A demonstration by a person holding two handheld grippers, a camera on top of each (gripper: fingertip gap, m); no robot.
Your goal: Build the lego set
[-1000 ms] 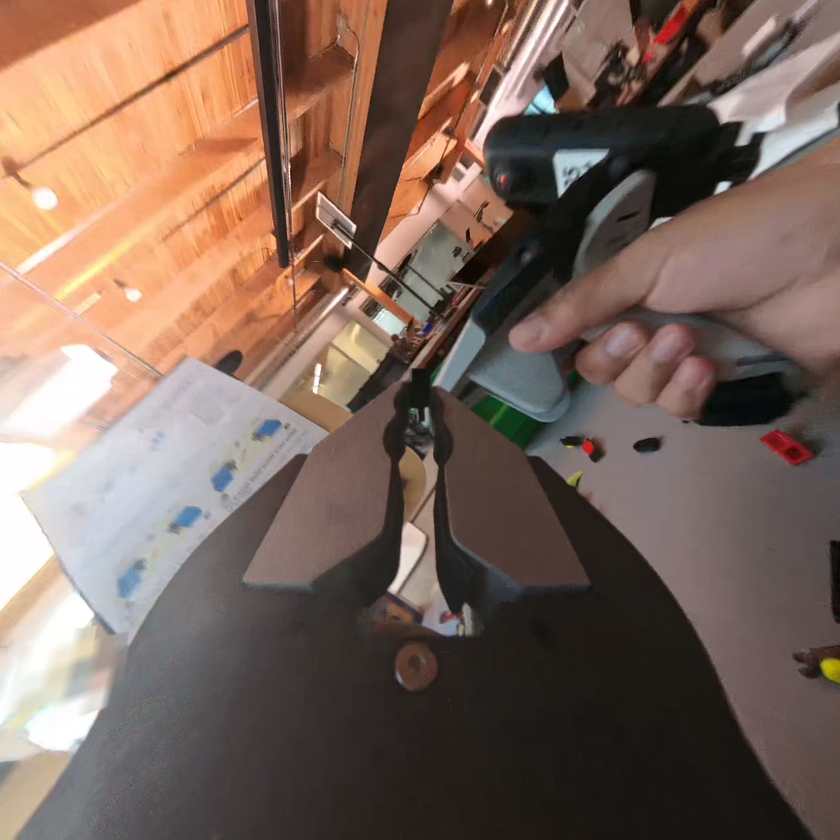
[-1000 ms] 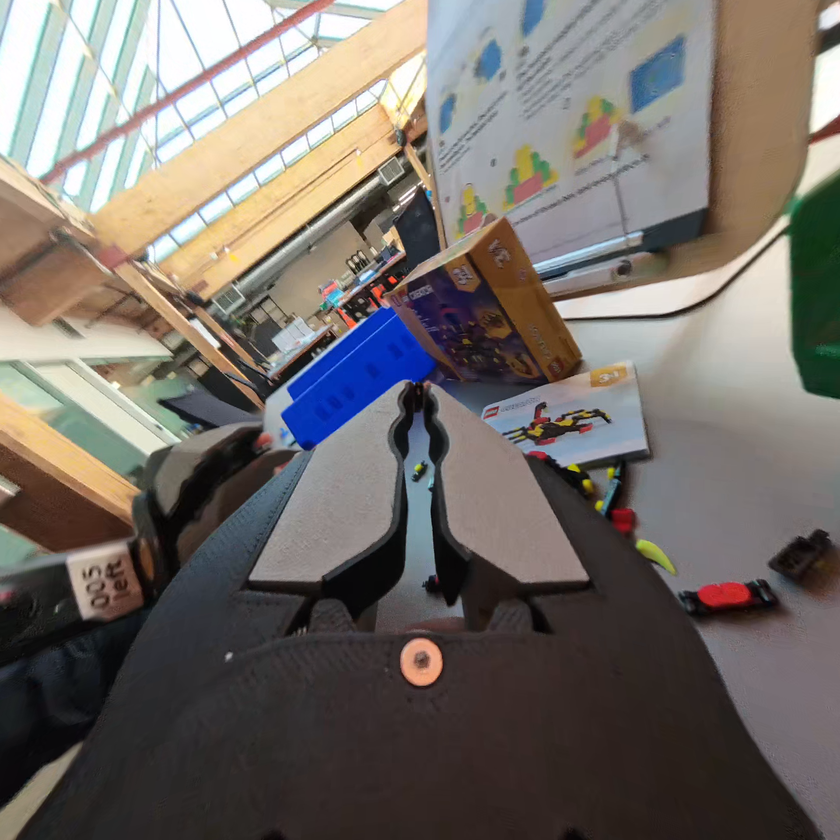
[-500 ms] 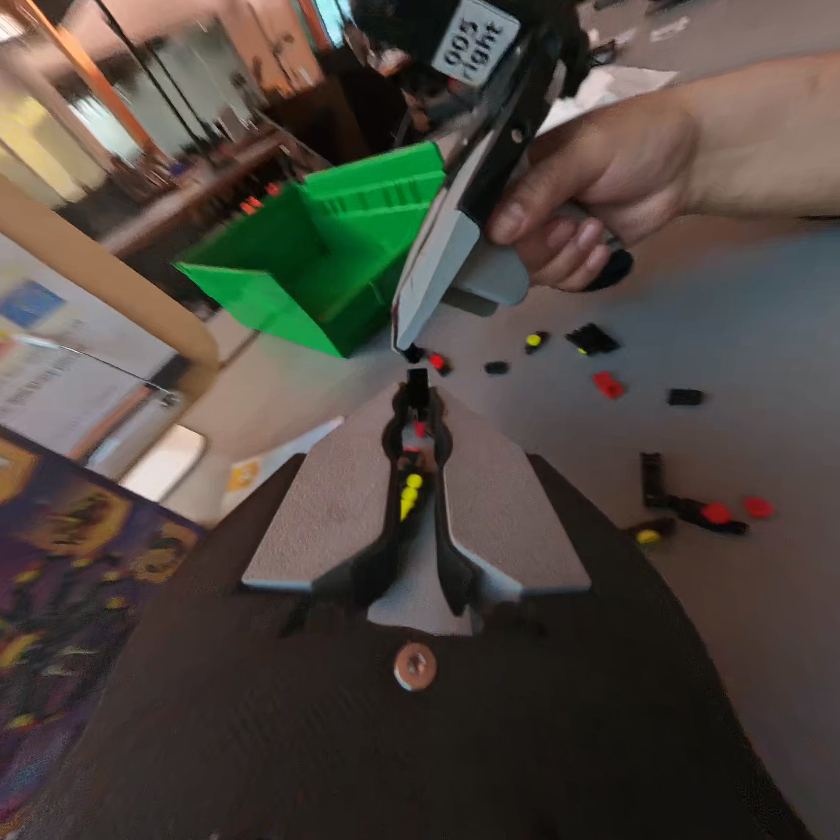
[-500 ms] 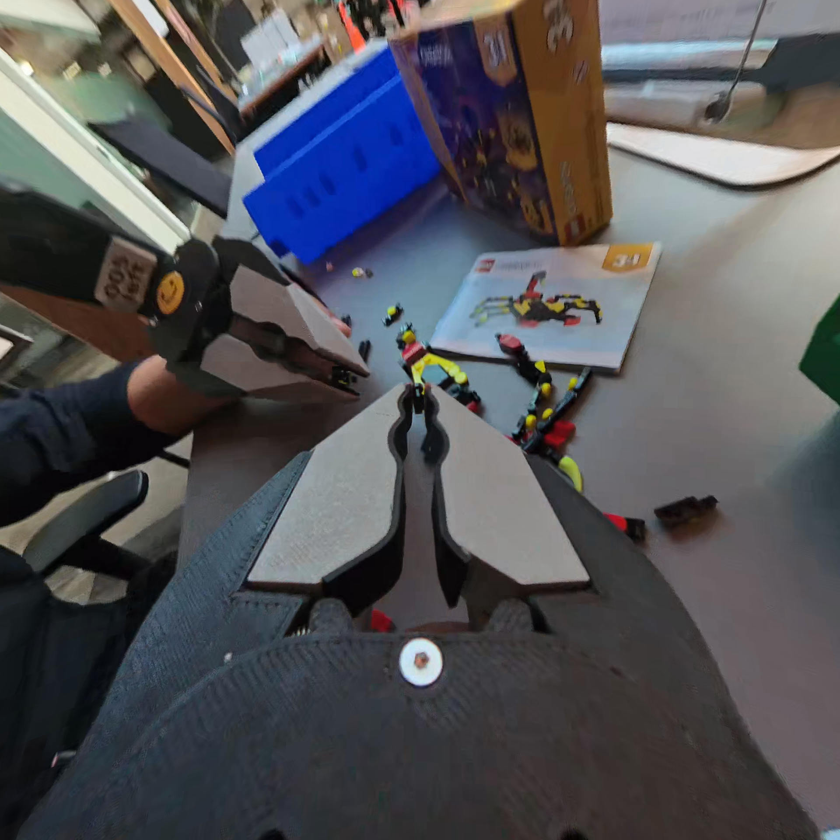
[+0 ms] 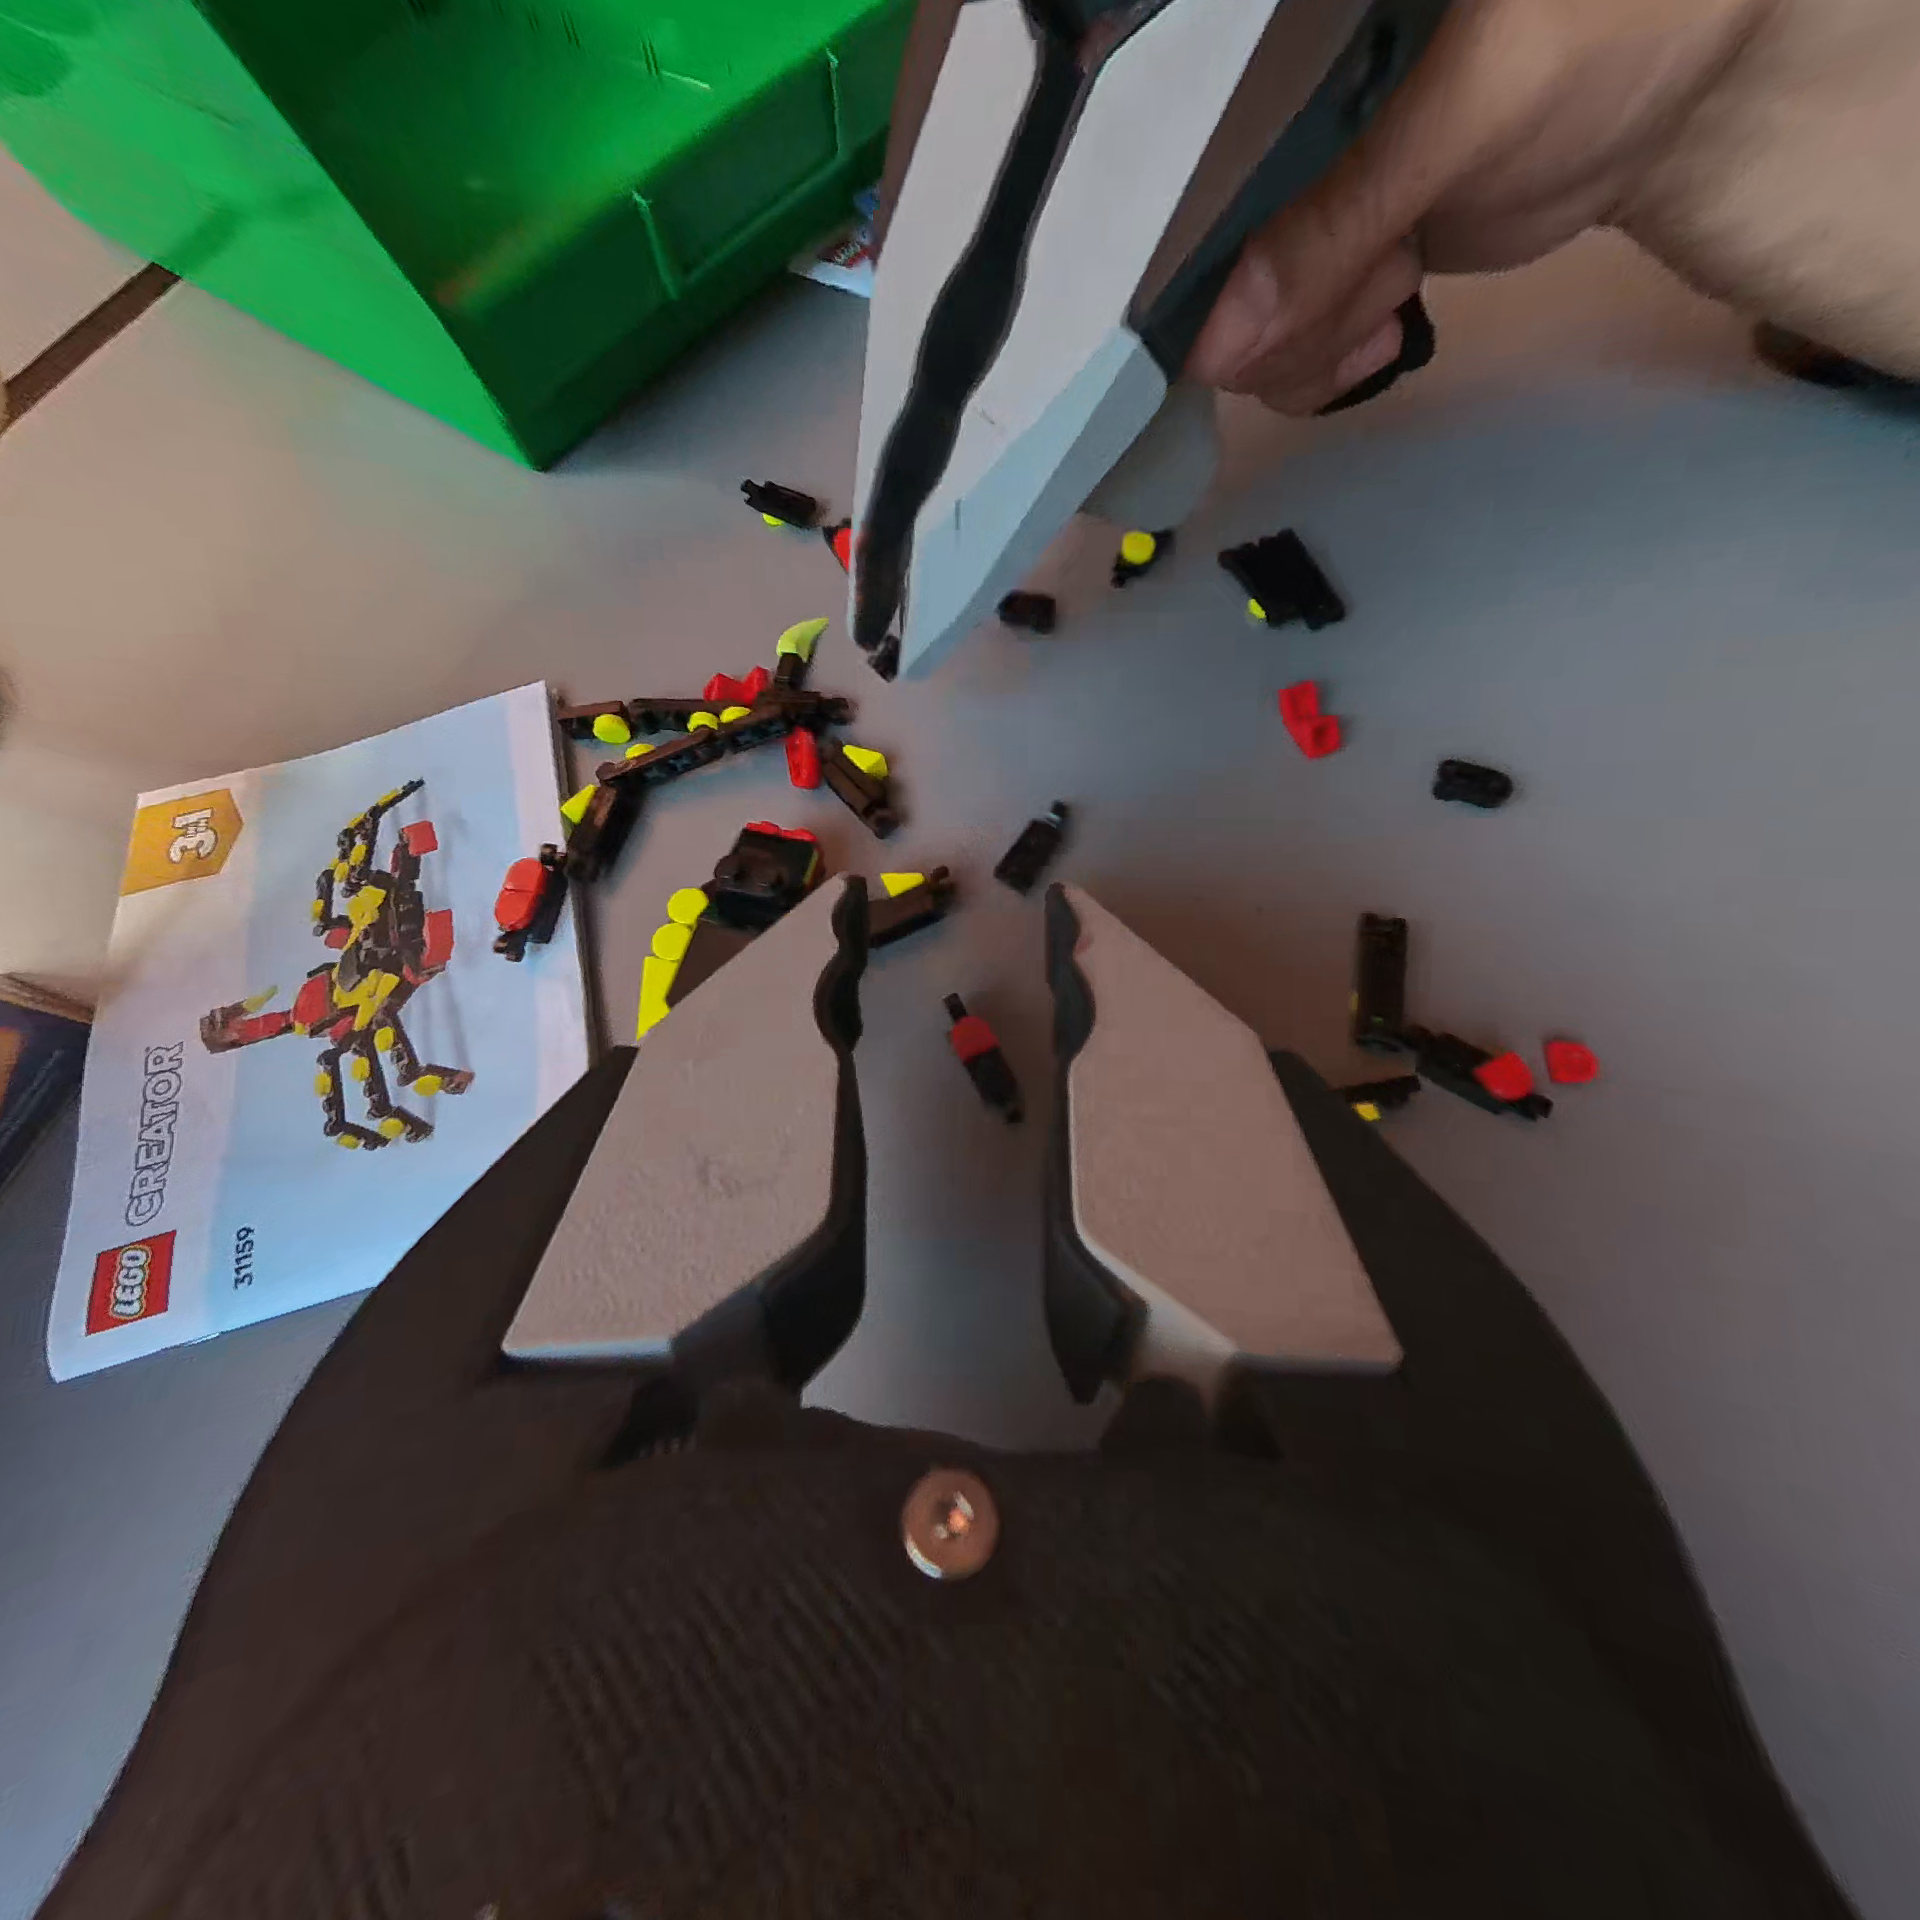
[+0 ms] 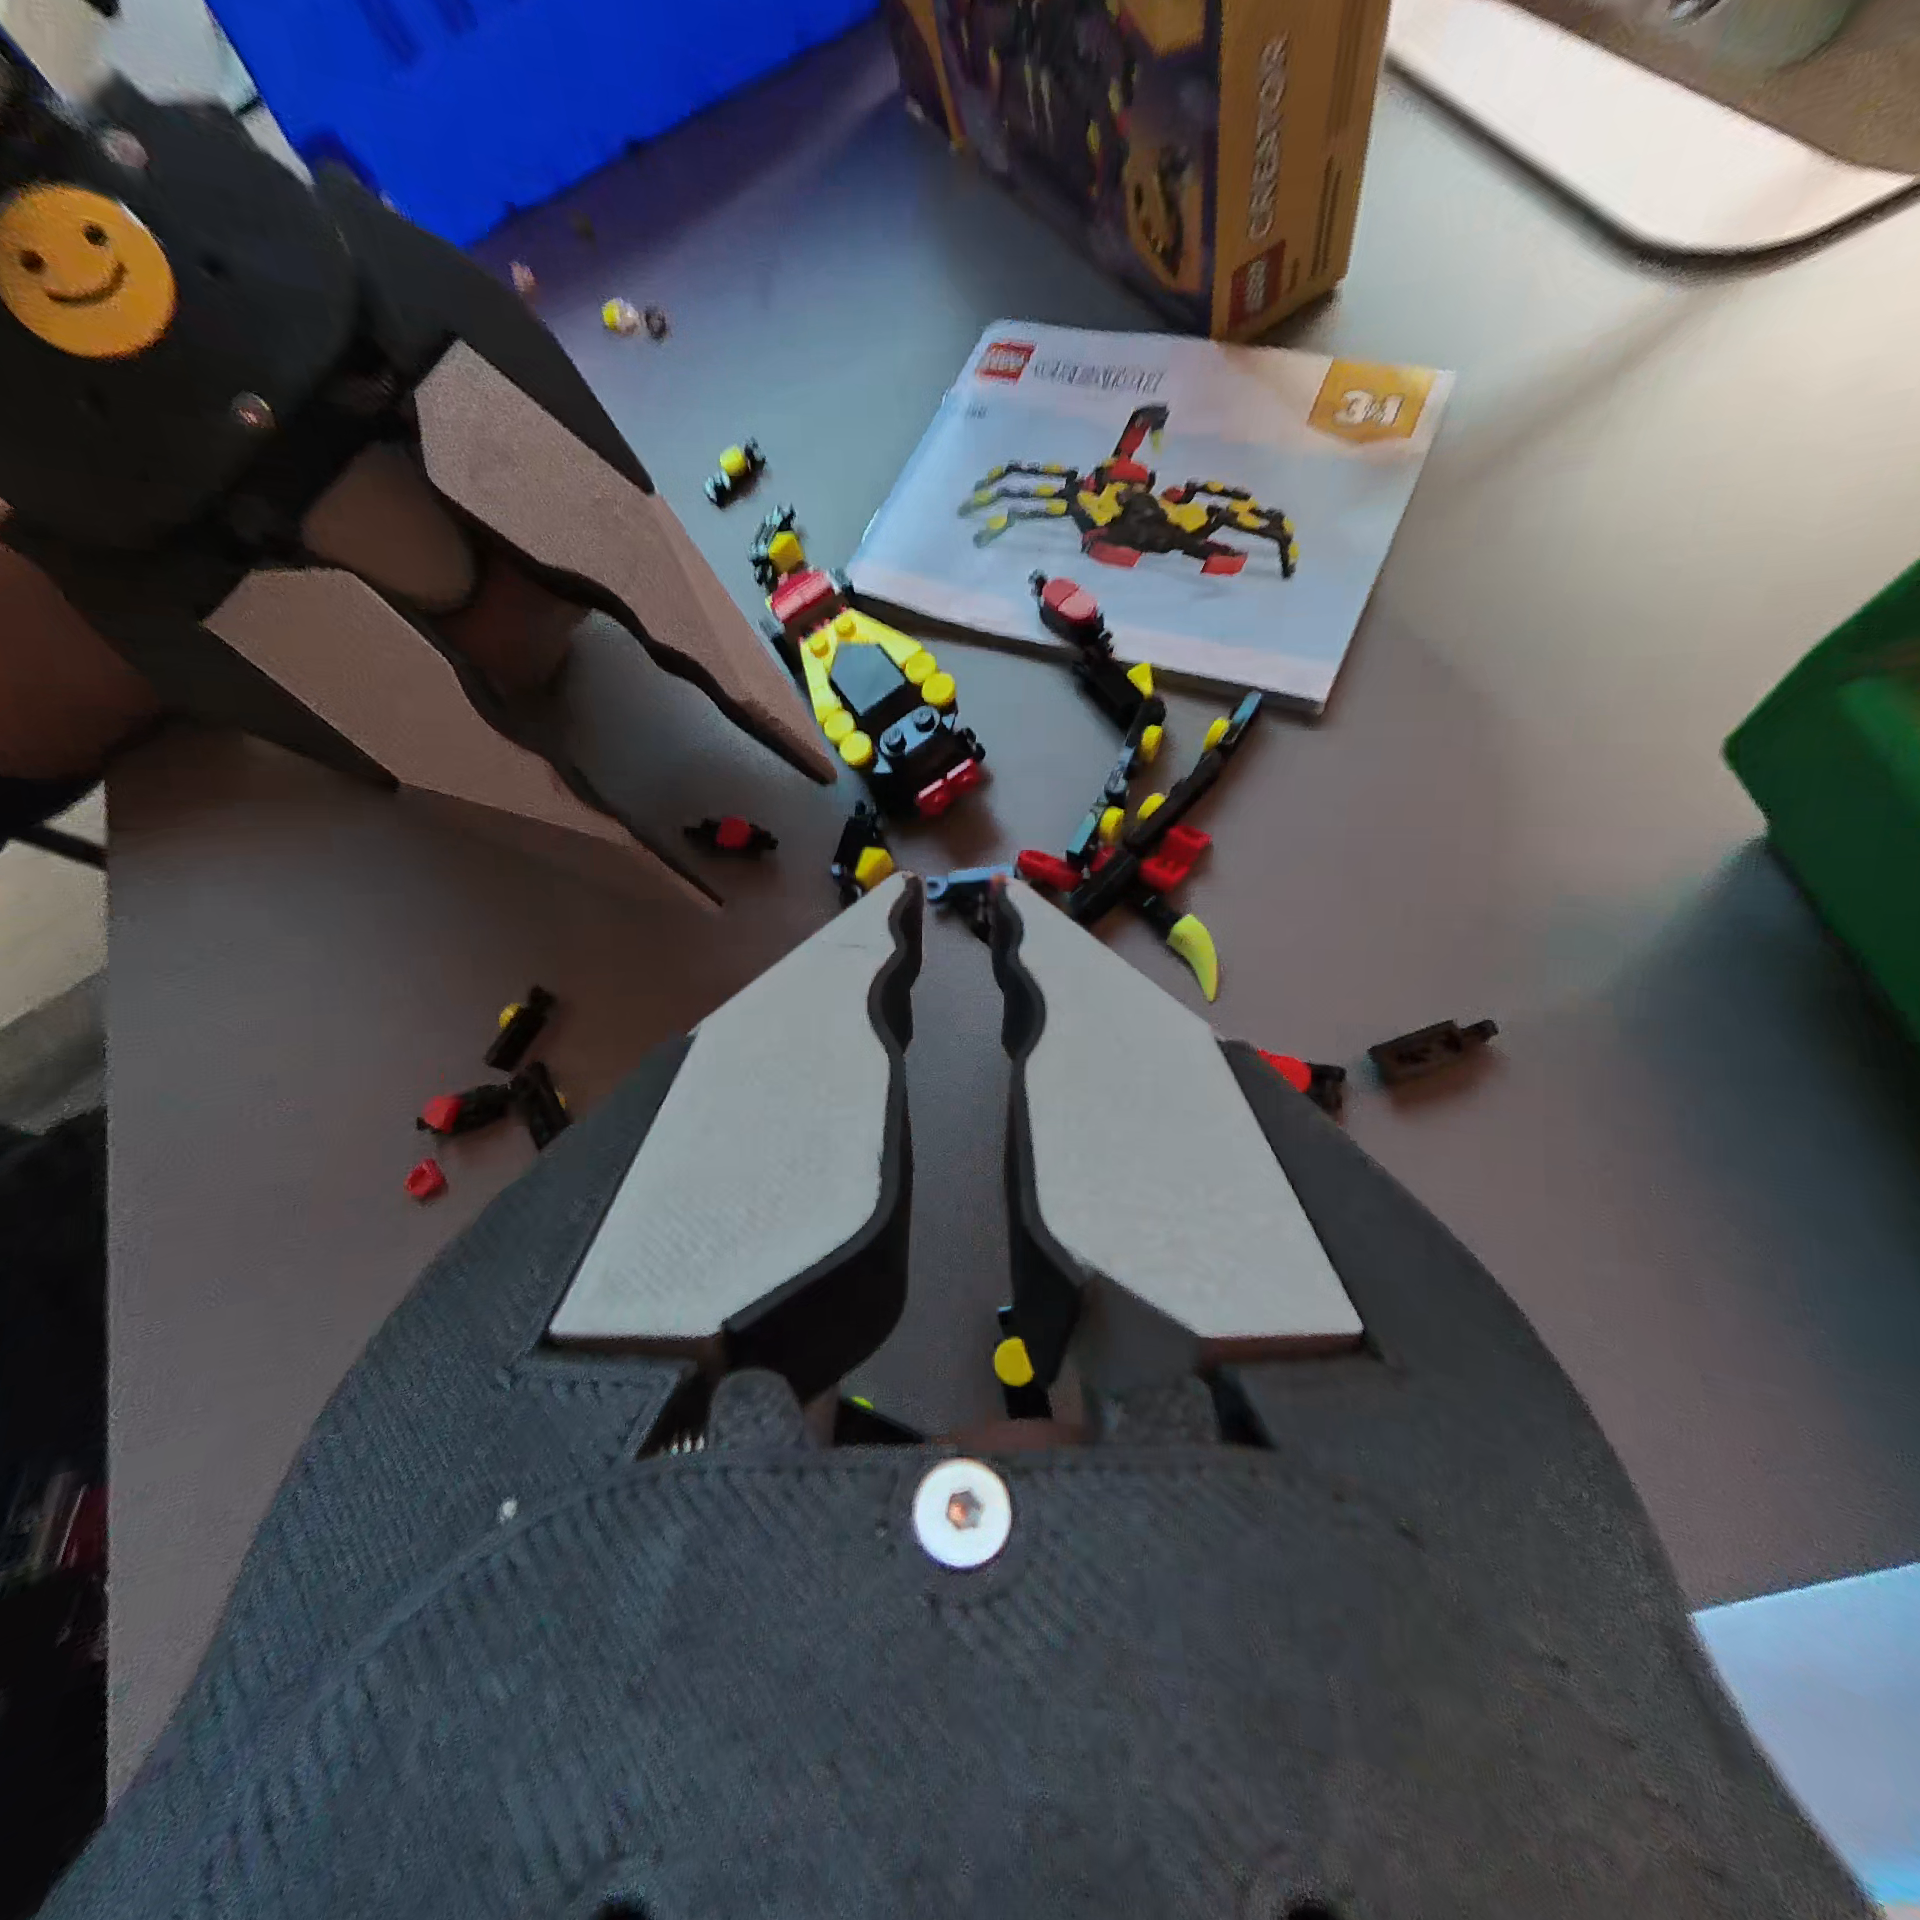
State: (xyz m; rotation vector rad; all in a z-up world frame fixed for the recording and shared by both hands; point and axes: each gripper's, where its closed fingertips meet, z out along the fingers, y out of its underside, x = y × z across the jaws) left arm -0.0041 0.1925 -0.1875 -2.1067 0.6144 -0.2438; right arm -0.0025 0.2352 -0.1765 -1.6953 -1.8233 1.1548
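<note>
My left gripper (image 5: 951, 899) is open and empty, low over the grey table (image 5: 1558, 623). A small black-and-red piece (image 5: 977, 1049) lies on the table between its fingers, untouched; the right wrist view also shows this piece (image 6: 732, 834) between them (image 6: 774, 840). A black-and-yellow model body (image 5: 764, 868) sits just left of its left fingertip. My right gripper (image 6: 958, 891) has its jaws a little apart, tips down by a small dark piece (image 6: 966, 896) next to the black, yellow and red leg assembly (image 6: 1143, 821). It also shows in the left wrist view (image 5: 881, 639), held by a hand (image 5: 1558, 156).
An instruction booklet (image 5: 312, 1039) lies left of the pieces, with a green bin (image 5: 468, 156) behind. In the right wrist view, a toy box (image 6: 1195, 135) and a blue bin (image 6: 520, 83) stand at the back. Loose red, black and yellow pieces lie scattered (image 5: 1309, 717). My hands' fingertips stand some 5 centimetres from each other.
Both grippers swung down from pointing across the room onto the pieces on the table. The left jaws opened wide; the right jaws opened a little.
</note>
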